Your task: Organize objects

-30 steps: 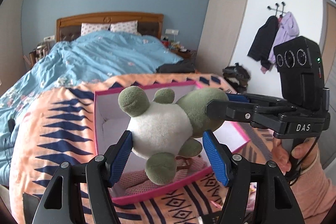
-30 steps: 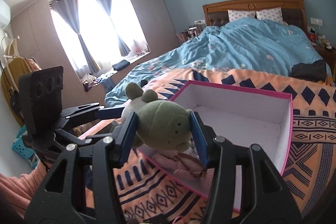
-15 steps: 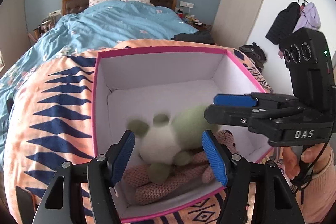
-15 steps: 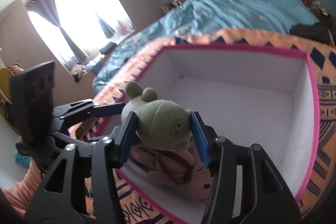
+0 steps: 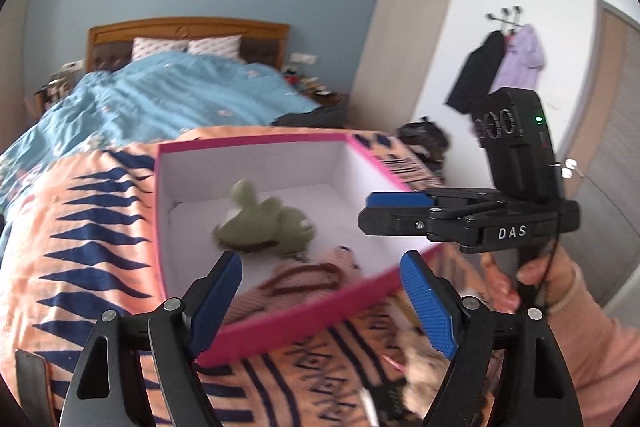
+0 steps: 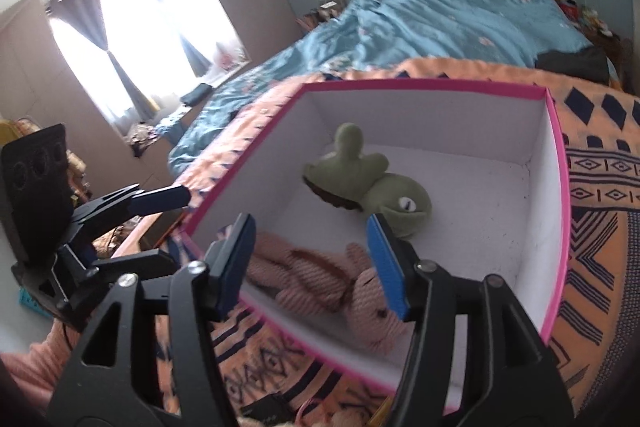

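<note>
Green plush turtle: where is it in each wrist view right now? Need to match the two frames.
Left wrist: green plush turtle sits left of centre, on the pink-rimmed box floor, beyond the open left gripper.
Right wrist: centre-right, head toward the right finger of the open right gripper.
Shared landmark: pink knitted doll lying nearer the camera than the turtle.

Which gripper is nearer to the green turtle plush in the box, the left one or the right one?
Right. The right gripper hangs open over the pink box, close to the green turtle plush. The left gripper, also open, sits back outside the box's near wall.
</note>
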Action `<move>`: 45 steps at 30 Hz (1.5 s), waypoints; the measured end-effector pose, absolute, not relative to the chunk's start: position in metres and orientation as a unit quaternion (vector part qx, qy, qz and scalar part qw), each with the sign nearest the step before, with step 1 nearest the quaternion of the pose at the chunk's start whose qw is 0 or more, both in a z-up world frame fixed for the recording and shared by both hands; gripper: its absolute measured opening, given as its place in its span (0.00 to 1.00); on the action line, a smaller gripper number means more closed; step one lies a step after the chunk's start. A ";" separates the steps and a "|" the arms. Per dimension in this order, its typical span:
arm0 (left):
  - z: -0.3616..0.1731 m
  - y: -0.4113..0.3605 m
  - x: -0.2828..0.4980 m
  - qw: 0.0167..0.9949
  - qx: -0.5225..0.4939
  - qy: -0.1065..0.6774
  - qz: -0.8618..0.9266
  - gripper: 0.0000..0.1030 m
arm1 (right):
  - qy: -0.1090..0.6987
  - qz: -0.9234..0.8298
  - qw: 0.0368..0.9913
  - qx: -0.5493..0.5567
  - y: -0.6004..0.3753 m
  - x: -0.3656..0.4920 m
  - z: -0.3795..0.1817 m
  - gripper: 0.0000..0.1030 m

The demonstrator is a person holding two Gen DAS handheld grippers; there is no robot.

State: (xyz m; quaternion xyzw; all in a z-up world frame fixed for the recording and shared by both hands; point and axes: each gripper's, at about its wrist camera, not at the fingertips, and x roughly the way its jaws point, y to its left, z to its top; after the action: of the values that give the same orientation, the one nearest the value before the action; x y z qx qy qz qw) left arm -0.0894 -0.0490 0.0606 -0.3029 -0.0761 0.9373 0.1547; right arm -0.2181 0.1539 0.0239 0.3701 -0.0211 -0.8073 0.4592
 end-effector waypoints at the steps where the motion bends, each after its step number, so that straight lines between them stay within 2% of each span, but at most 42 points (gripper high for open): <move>1: 0.063 -0.047 -0.083 0.161 -0.300 -0.075 0.937 0.81 | -0.020 -0.805 0.466 0.365 0.157 -0.212 0.027 0.62; 8: 0.068 -0.038 -0.042 0.196 -0.285 -0.076 0.935 0.81 | -0.046 -0.794 0.509 0.328 0.195 -0.162 0.045 0.64; 14: 0.053 -0.024 -0.017 0.200 -0.300 -0.060 0.931 0.81 | -0.042 -0.792 0.519 0.318 0.224 -0.123 0.042 0.66; 25: -0.007 0.004 0.000 0.209 -0.374 -0.057 0.902 0.81 | -0.004 -0.765 0.503 0.402 0.237 -0.070 -0.041 0.66; 35: -0.031 0.005 0.011 0.215 -0.400 -0.086 0.887 0.81 | 0.052 -0.745 0.514 0.422 0.209 -0.052 -0.072 0.66; 45: -0.050 0.005 0.011 0.224 -0.417 -0.117 0.873 0.79 | 0.096 -0.750 0.502 0.421 0.198 -0.048 -0.082 0.55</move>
State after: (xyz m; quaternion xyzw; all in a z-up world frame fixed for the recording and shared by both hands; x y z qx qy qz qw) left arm 0.0114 0.0048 -0.0498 -0.4175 -0.1171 0.8728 0.2243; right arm -0.0480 0.1980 -0.0818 0.4206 0.0956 -0.7497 0.5019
